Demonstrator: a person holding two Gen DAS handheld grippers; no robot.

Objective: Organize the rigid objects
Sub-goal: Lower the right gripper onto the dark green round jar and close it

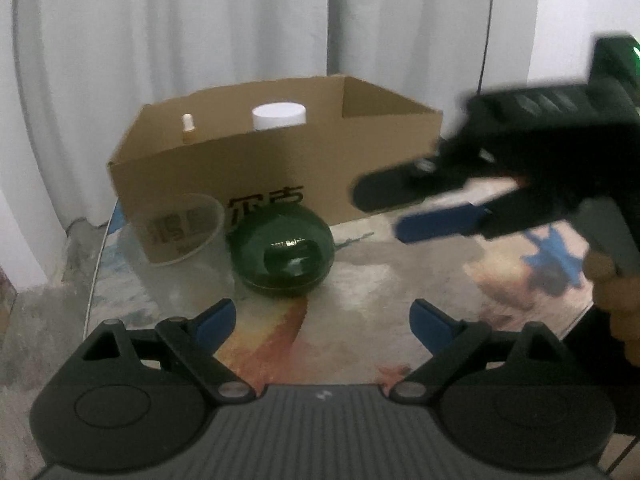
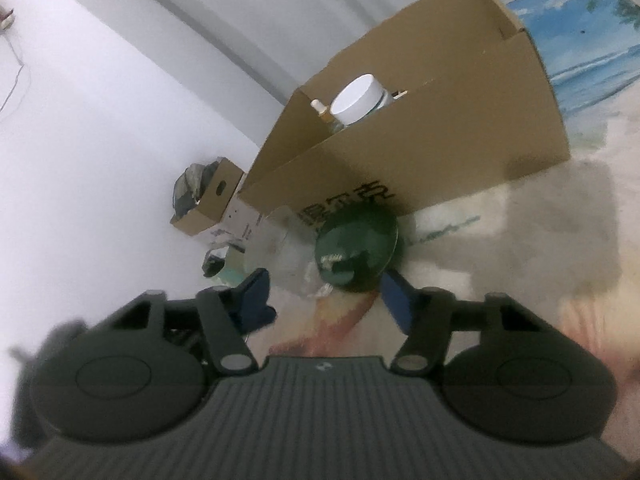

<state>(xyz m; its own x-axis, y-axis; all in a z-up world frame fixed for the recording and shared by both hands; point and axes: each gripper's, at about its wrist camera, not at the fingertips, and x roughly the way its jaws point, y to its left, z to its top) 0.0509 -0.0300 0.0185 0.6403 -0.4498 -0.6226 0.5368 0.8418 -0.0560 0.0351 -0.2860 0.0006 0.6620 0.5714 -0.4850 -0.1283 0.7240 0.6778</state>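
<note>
The left tool (image 1: 322,322) stands wide, its blue-tipped fingers (image 1: 218,320) well apart with nothing between them and touching nothing; it hangs over the near part of the worktop (image 1: 400,280), tipped downward toward the things ahead. The right tool (image 2: 326,300) is part open, its fingers apart and empty. In the left wrist view it (image 1: 384,210) comes in from the right, blurred, rolled onto its side so one finger lies above the other, above the worktop and to the right of the dark green round container (image 1: 284,252). A person's hand (image 1: 612,304) grips its handle at the right edge. In its own view the green container (image 2: 354,254) sits just beyond the fingertips, not between them.

The green container rests on the worktop just in front of the open cardboard box (image 1: 280,164). A clear plastic cup (image 1: 180,228) stands just left of it, also against the box front. Inside the box, a white-lidded jar (image 1: 279,117) and a small bottle with a pale cap (image 1: 188,128) stand upright toward the far left.
</note>
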